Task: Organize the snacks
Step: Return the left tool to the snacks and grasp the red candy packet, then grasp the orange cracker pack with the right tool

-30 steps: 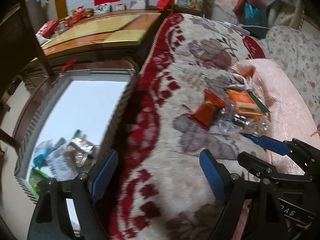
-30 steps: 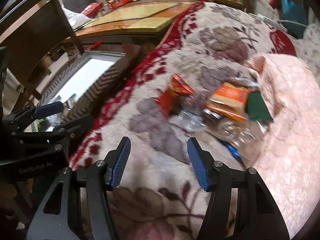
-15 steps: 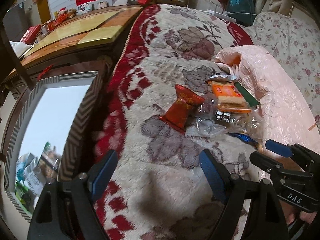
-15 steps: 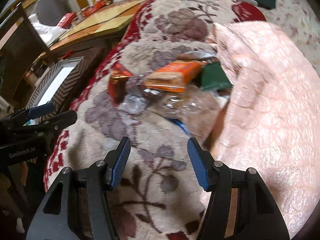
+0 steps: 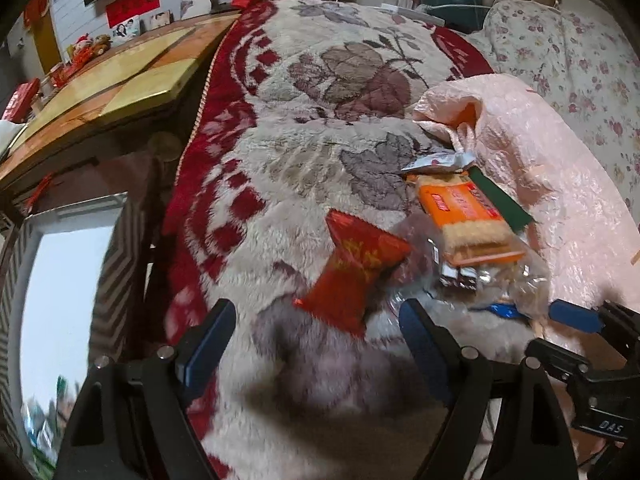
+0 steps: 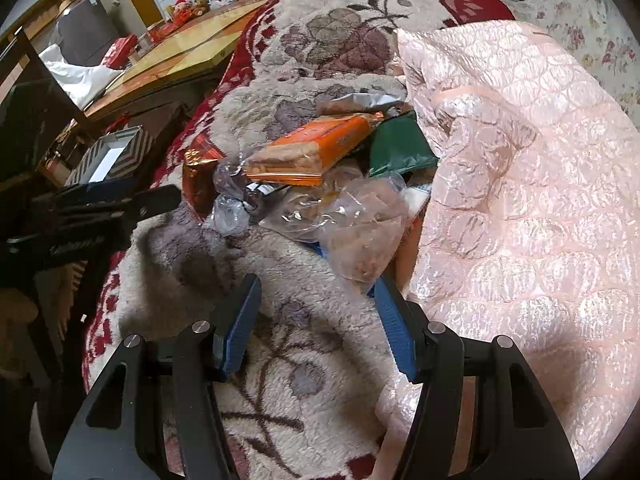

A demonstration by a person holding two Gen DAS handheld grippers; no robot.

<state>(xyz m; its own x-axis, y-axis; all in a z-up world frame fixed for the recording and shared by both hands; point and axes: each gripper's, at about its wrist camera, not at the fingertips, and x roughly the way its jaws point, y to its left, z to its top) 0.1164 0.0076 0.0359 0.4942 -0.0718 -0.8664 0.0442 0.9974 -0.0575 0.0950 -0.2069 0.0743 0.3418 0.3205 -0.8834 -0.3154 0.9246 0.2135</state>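
A: We see the left gripper spread wide over the plush floral blanket, nothing between its blue pads. The red snack packet lies just ahead of the gap, toward twelve o'clock, its lower corner near the line between the fingertips.

B: Agreed. From the packet, at two o'clock, we find the orange cracker pack, with a dark green packet along its far side and a silver wrapper beyond that. Clear plastic bags sit at the packet's three o'clock.

A: In the right wrist view, our right gripper also stands parted and holds nothing. Its right pad is close against the lower edge of a clear bag; we cannot tell whether they touch.

B: The pile sits at twelve o'clock from that gripper: orange pack, green packet, and the red packet at eleven o'clock. The pink quilt borders the pile at three o'clock.

A: At nine o'clock in the left wrist view we see the striped box beside the blanket's edge, with a few packets at its bottom, blurred.

B: And a wooden table at ten o'clock, well apart from the snacks.
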